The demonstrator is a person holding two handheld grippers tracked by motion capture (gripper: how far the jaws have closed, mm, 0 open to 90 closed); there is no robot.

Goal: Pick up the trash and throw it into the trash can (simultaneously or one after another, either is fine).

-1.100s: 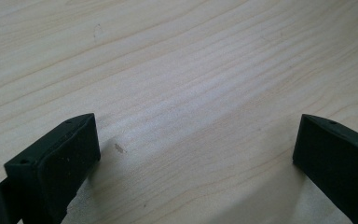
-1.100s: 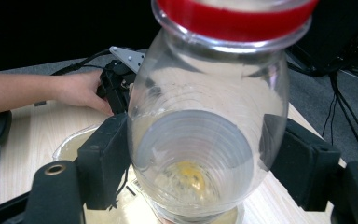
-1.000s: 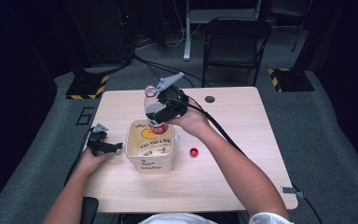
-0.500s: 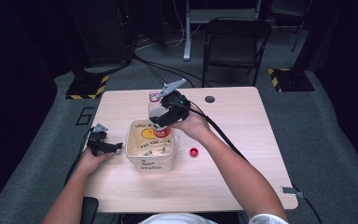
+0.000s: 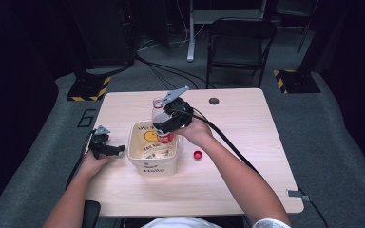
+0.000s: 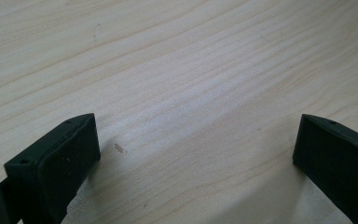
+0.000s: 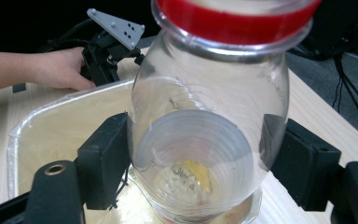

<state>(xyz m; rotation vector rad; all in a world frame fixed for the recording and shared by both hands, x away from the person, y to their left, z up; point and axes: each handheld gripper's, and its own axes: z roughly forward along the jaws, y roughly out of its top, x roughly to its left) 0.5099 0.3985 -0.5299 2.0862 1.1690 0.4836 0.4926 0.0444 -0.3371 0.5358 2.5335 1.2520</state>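
Since the earlier frames the right gripper (image 5: pixel 165 124), clamped on the clear bottle (image 7: pixel 209 116), has sunk lower over the white tub (image 5: pixel 138 156). Beside the tub's left wall, the left gripper (image 5: pixel 105 148) rests on bare table (image 6: pixel 177 93), jaws wide apart. The red cap (image 5: pixel 197 154) lies right of the tub.

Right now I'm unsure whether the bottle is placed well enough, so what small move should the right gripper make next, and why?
Probably lower a little further: the right gripper clamps the clear bottle, neck down over the white tub, so its mouth sits inside the rim.

a black folding chair (image 5: pixel 240 45) stands beyond the wooden table (image 5: pixel 247 137), with cables (image 5: pixel 166 71) on the grey floor.
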